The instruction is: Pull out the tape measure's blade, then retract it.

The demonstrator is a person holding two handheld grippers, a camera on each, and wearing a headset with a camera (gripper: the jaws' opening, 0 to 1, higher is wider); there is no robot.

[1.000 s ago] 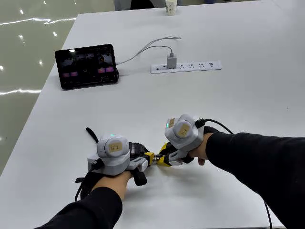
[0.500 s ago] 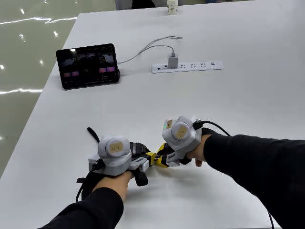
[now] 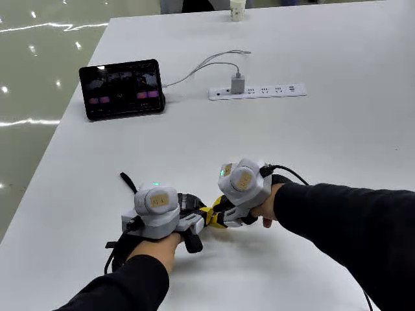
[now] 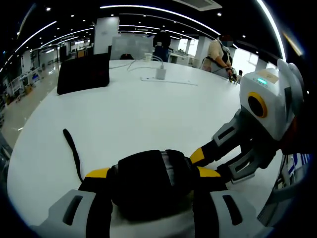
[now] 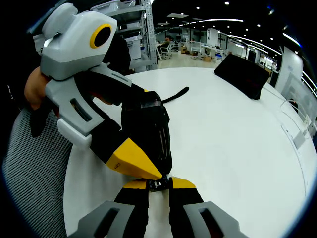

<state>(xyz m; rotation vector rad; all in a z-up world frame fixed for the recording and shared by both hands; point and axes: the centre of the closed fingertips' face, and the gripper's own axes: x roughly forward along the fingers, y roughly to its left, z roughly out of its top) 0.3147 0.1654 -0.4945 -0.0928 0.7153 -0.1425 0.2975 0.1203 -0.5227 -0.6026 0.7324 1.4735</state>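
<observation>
Left tongs (image 4: 153, 174): clamped on the black tape measure (image 4: 148, 193), a yellow tip on each side.
Right tongs (image 5: 159, 182): pinched together on the blade tab (image 5: 159, 186), right at the case's mouth.
Tape measure position: between the two tongs, over the near part of the white counter (image 3: 292, 149).
Strap (image 3: 126, 183): lies on the counter, left of the case.
Mid counter: tablet (image 3: 122, 89); power strip (image 3: 259, 91) with a charger (image 3: 238, 83) plugged in.
Far edge: cup (image 3: 237, 9).

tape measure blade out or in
In, or nearly: the right tool is shut on the blade tip against the tape measure; no blade length shows between.
</observation>
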